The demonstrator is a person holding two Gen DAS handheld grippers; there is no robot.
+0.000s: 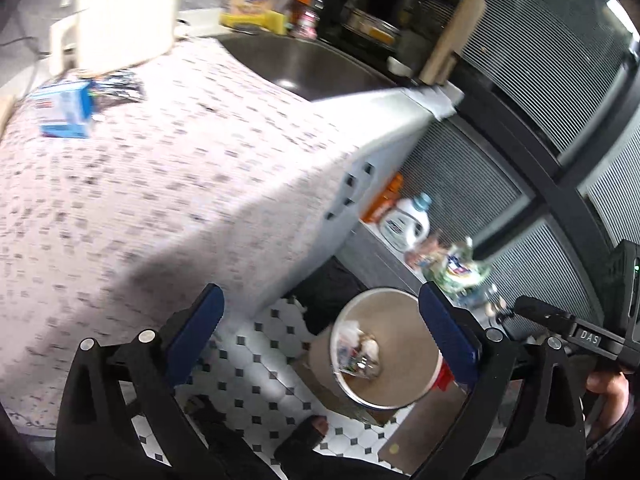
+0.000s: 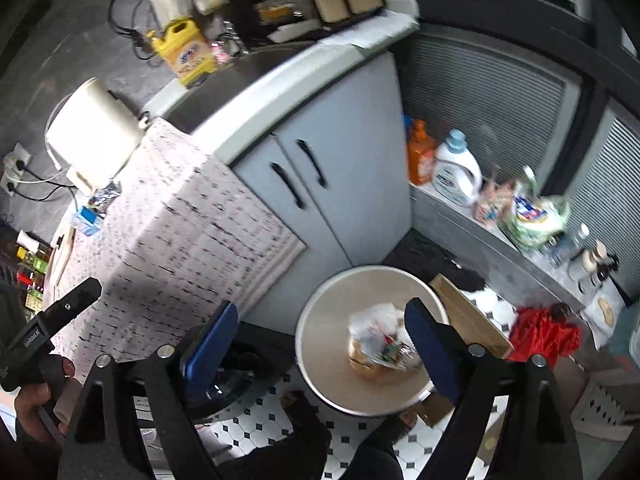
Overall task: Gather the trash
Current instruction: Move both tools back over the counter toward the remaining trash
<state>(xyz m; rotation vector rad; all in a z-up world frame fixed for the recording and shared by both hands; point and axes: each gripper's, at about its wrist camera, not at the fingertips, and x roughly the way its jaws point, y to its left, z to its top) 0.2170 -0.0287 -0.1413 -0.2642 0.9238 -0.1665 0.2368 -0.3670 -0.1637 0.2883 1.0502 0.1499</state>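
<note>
Left gripper (image 1: 320,344): hanging released, empty, lower centre.
Right gripper (image 2: 320,344): also spread, empty.
Bin (image 2: 316,360): holding trash (image 2: 380,344) low centre.
Counter: blue box (image 1: 66,110), possibly trash, upper left.
Approach: swinging back slowly, jaws wide.

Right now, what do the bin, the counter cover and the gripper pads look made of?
Bin: looks like brushed metal, pale rim with a dull sheen; could be coated plastic.
Counter cover: woven fabric or mat, matte, ribbed hem draping over the edge.
Right gripper pads: blue, matte, ridged edge; probably rubber or soft plastic. The left gripper has the same pads.
</note>
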